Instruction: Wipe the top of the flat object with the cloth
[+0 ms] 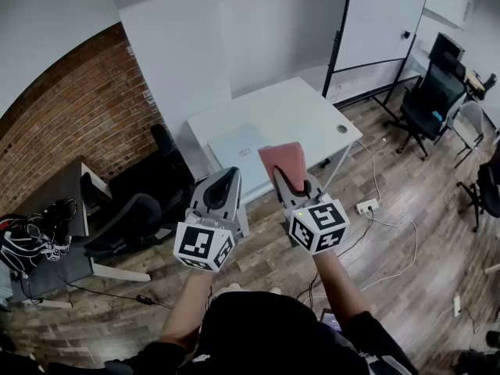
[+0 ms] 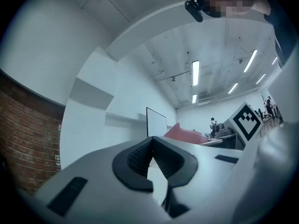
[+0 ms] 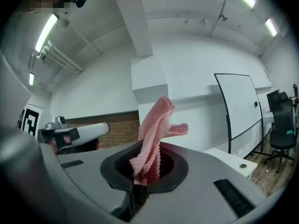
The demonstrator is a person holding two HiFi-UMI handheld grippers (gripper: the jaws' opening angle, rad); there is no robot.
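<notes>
A pale blue flat object lies on the white table ahead of me. My right gripper is shut on a pink cloth, raised in the air short of the table. In the right gripper view the pink cloth stands up from between the closed jaws. My left gripper is held beside it, shut and empty. The left gripper view points upward; its jaws meet with nothing between them, and the pink cloth shows to the right.
A whiteboard on a stand is behind the table. Black office chairs stand at the right. A dark desk with cables and a chair are at the left by the brick wall. A power strip lies on the wooden floor.
</notes>
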